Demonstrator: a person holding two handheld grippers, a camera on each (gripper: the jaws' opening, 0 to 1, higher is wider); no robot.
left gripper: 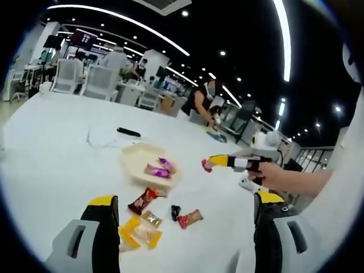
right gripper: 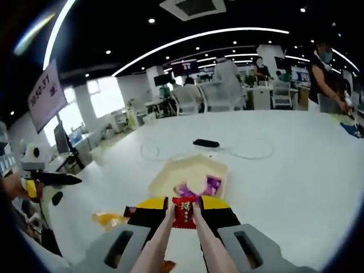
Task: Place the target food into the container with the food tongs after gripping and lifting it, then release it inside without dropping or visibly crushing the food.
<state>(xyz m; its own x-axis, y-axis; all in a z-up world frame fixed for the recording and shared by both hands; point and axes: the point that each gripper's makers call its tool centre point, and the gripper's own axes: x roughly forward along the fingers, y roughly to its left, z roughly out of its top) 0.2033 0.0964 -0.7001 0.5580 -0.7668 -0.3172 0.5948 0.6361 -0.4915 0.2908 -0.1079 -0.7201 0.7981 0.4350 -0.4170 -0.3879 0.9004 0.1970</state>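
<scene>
Right gripper view: right tool [right gripper: 183, 211] pinches a red snack packet [right gripper: 183, 212] before a hexagonal tray [right gripper: 165, 174] holding purple candies [right gripper: 211, 184].

Open office: white table [left gripper: 57, 148], desks, chairs [left gripper: 99, 82], curved ceiling light strips [right gripper: 199, 37].

A small red-wrapped candy [right gripper: 183, 212] sat upright between the pinkish tong tips [right gripper: 168, 214] at lower centre of the right gripper view. Just above it lay the cream hexagonal container [right gripper: 165, 173], already holding purple-wrapped sweets [right gripper: 211, 184].
</scene>
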